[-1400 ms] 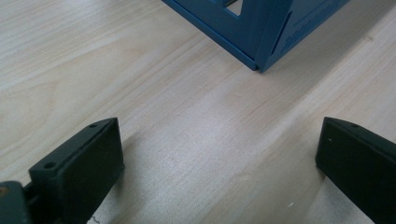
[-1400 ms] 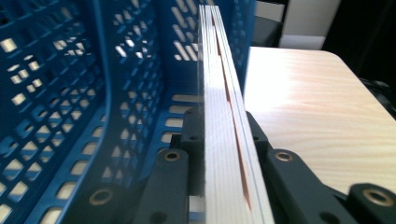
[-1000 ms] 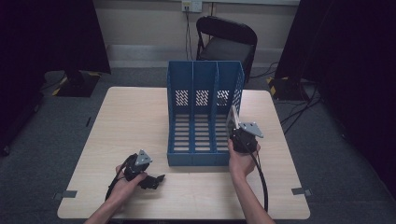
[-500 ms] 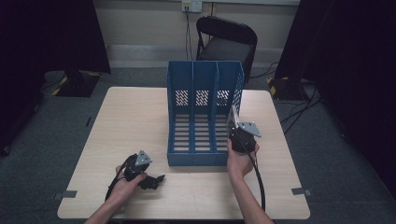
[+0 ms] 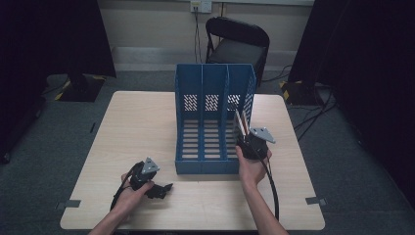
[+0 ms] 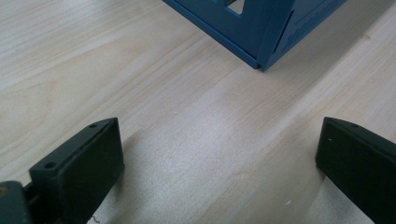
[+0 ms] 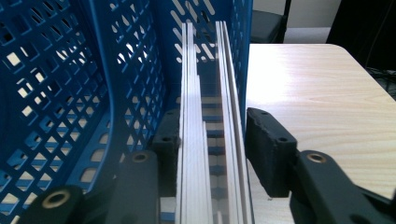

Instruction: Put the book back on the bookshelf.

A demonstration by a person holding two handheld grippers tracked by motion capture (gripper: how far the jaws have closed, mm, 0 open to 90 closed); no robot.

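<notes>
Two black jaws of the right tool [image 7: 212, 154] stood on either side of a thin stack of white flat sheets [image 7: 205, 140] that stood on edge in the blue perforated plastic three-slot file rack [image 7: 93, 93]. Those jaws had just been opening; the left one lay close against the sheets, while the right one stood slightly clear of them, so nothing was pinched. In the high view the right tool [image 5: 243, 131] sat right of centre, at the rack's right-hand compartment, with the pale sheets [image 5: 240, 122] leaning inside that slot near its outer wall. The person's right hand [image 5: 252, 166] gripped the tool body from below, and a dark cable trailed down toward the lower edge of the frame.

At lower left of the high view, the left tool [image 5: 164, 188] lay low on the pale wooden worktop [image 5: 137, 122], held by the left hand [image 5: 132, 193]. Its own camera showed the jaws spread wide with bare wood between them, and a front corner of the blue rack [image 6: 261, 32] at the upper middle of that frame.

The rack [image 5: 215, 117] stood upright at the centre of the worktop. Beyond it, at the top of the frame, a black folding chair [image 5: 237, 44] stood on grey carpet.
</notes>
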